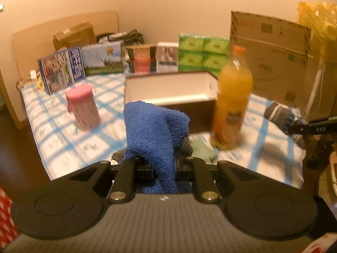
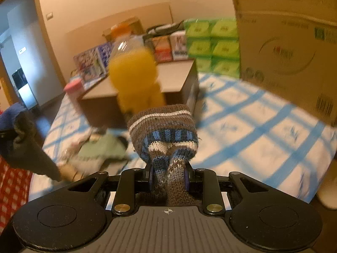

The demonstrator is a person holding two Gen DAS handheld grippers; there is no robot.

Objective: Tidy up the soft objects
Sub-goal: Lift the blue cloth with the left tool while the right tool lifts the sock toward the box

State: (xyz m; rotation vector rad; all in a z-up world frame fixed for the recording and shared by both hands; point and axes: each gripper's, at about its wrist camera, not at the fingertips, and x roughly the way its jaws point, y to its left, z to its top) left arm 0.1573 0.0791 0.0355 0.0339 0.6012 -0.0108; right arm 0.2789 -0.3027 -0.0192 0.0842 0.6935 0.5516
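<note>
I am pinching a fuzzy blue terry cloth [image 1: 151,130] in my left gripper [image 1: 157,162] and a striped brown-and-blue knitted sock [image 2: 166,132] in my right gripper [image 2: 168,168], both lifted clear of the blue-checked tablecloth [image 2: 242,130], probably bound for the open white-lined box [image 1: 168,88] (behind the orange juice bottle [image 1: 233,97]). Each is pointing forward along my fingers, its free end flopping over.

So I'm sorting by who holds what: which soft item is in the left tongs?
The plain blue terry towel, pinched in the left tongs. The right tongs hold the striped knitted sock.
</note>
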